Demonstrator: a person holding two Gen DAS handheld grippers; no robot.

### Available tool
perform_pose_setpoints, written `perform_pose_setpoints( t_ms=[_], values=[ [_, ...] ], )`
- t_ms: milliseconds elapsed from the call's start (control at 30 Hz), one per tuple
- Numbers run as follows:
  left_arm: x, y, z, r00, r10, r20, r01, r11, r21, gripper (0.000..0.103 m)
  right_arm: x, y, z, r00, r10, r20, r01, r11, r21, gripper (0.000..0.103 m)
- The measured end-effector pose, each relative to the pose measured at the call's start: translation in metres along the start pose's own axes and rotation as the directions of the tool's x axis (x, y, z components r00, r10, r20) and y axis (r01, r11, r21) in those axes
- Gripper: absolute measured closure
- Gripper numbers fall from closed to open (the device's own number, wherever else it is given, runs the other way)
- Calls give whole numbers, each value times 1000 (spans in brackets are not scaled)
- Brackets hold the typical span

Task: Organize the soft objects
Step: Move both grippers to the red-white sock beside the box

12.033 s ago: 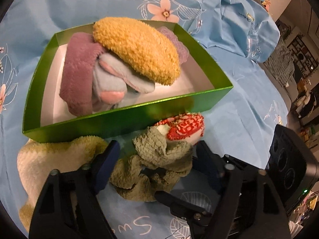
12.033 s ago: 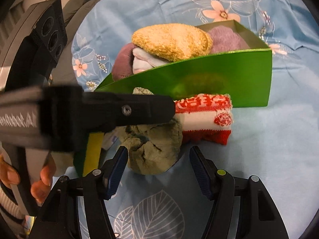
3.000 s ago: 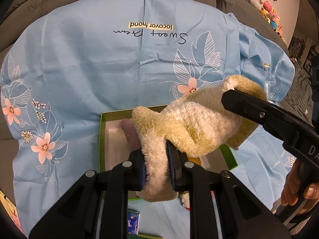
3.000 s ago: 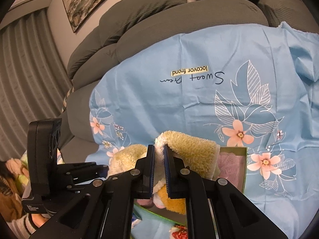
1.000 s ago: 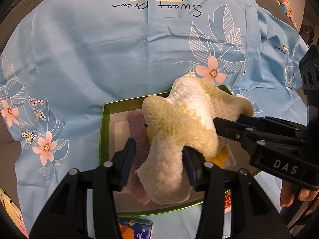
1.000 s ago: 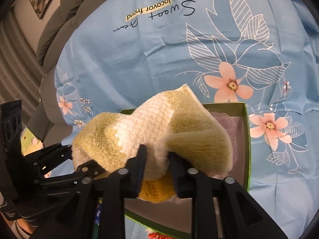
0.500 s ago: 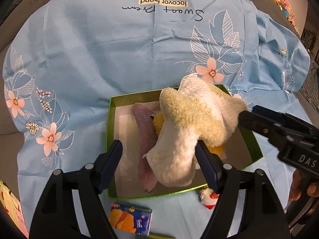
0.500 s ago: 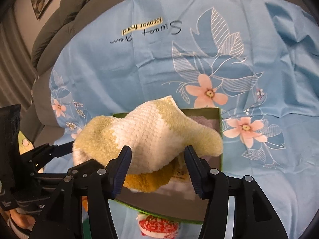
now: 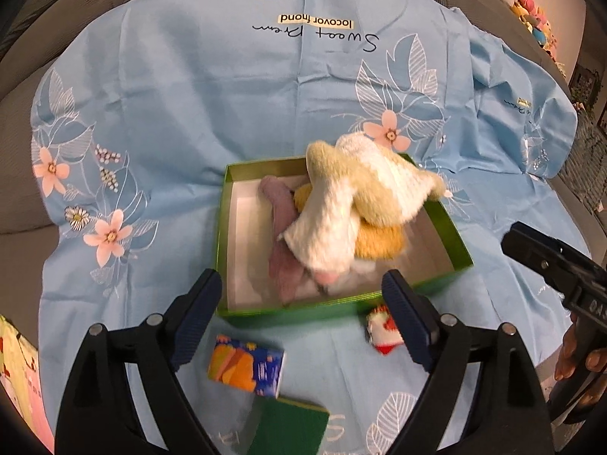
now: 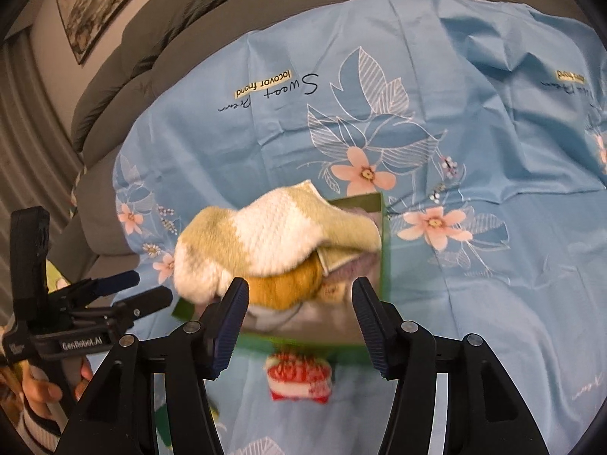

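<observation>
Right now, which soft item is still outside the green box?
The red-and-white knitted piece, lying on the blue cloth just in front of the green box; the others are piled inside.

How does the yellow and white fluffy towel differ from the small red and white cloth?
The yellow and white towel is large and lies in the green box, on top of other cloths. The red and white cloth is small, folded, and lies outside the box on the blue sheet. Neither is held.

The cream-and-pale-green terry towel [image 9: 364, 204] looked thick, fluffy and matt. The green cardboard box [image 9: 451, 250] had glossy walls. The light-blue floral cloth sheet [image 9: 212, 106] was smooth, creased. The black plastic gripper fingers [image 9: 201, 318] carried ribbed pads.
</observation>
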State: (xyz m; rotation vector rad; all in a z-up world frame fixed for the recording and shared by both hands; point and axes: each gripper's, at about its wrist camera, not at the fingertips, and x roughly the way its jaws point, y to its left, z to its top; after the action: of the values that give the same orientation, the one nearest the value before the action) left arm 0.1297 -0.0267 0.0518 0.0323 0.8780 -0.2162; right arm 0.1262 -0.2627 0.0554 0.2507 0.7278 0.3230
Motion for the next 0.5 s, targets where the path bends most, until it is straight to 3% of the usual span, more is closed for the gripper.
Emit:
perform_pose_setpoints(
  t_ms=[133,233,300,500],
  values=[
    [-8,-3,-15,1000,-2,-8,2,1000,-14,16,-15,1,-20,1000,18,3,-18,1000,-22,31],
    [-13,-5,-27,1000,4,-19,-4,1000,-21,11,-24,4,-39,1000,28,-9,-29,999,-34,29],
    [-19,-7,-36,1000,8,-18,-8,1000,-23,2,-28,7,-50,999,42,-20,-43,999,-29,26],
    [-34,-3,-60,999,38,-26,-39,999,-31,1,-29,32,-83,994,76,-74,-82,993,-81,24]
  ],
)
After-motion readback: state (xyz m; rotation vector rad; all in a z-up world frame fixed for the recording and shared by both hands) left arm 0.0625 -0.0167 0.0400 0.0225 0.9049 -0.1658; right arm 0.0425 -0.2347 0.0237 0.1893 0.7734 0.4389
